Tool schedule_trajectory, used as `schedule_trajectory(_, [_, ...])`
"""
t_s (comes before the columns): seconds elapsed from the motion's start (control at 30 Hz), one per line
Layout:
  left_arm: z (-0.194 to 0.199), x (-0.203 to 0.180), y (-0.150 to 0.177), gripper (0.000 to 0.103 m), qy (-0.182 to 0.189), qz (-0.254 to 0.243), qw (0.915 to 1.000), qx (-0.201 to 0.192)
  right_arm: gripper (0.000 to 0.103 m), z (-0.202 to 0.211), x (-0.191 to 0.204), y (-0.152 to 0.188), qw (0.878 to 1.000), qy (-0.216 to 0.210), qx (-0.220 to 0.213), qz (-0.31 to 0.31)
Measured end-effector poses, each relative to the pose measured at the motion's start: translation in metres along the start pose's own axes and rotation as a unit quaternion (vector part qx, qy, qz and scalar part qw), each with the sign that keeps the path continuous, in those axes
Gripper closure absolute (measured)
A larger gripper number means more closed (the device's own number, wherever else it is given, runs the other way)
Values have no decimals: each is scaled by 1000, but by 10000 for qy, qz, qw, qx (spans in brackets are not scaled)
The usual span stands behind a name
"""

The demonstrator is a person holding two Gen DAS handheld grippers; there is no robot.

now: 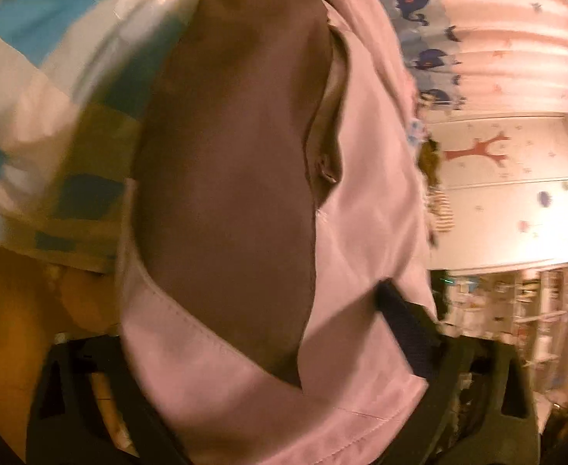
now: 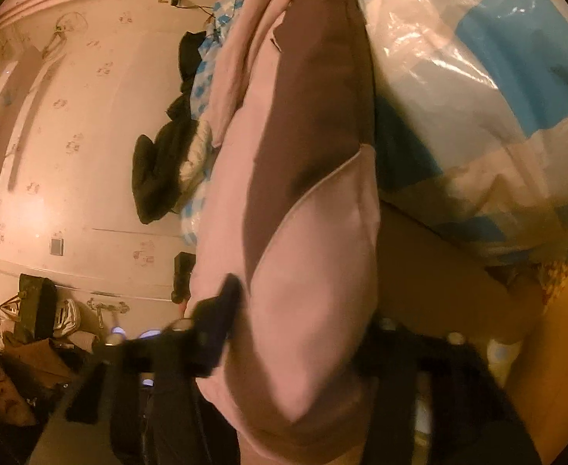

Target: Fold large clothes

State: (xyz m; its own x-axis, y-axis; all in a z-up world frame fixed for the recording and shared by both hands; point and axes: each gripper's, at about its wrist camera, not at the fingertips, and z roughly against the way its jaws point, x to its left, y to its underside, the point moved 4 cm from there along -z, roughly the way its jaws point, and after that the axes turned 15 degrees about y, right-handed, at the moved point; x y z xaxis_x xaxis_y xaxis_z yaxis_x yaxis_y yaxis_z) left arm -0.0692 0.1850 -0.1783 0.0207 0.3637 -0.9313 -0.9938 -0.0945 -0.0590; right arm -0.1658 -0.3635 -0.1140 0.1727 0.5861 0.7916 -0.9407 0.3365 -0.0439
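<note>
Left gripper (image 1: 268,379): jaws wide, the pink garment with brown lining (image 1: 365,209) bunched between the black fingers (image 1: 404,317). Fabric fills the gap, but I can't tell from the left wrist view whether the pads actually press on it; frame is motion-blurred.

Right gripper (image 2: 295,333): jaws drawn in narrow, pinching a thick fold of the same pink-and-brown garment (image 2: 314,255). One dark finger (image 2: 222,310) sits tight against the cloth on the left side; the opposite finger is hidden behind the fold.

Garment location: hanging up between both grippers, stretching away from each camera, brown lining exposed down the middle, pink outer fabric with a stitched edge along the sides.

Behind it: a blue-and-white patterned bundle under clear plastic (image 2: 489,77). Left wrist view also shows a pink curtain with whale print (image 1: 516,31).
</note>
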Motion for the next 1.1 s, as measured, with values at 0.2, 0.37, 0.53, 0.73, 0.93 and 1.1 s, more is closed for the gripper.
schedule_trajectory(0.2, [18, -42, -1, 89, -454, -224, 9982, -316, 82, 21, 29, -1, 9978, -96, -611, 249])
schedule_trajectory(0.37, [50, -123, -2, 92, -334, -880, 9936, -625, 85, 46, 78, 2, 9919, -368, -997, 695])
schedule_trajectory(0.53, [82, -172, 16, 92, -291, -1336, 9896, -456, 85, 66, 109, 28, 9884, -465, -894, 1137])
schedule_trajectory(0.73, [83, -105, 44, 72, -529, -894, 9933, 516, 58, 44, 54, 50, 9969, -206, -74, 755])
schedule_trajectory(0.93, [80, -46, 50, 35, 58, -339, 9990, 296, 37, 27, -6, 49, 9971, -749, -51, -118])
schedule_trajectory(1.1, [70, -23, 63, 22, 157, -205, 9984, 496, 37, 20, -6, 51, 9945, -1047, 53, -85])
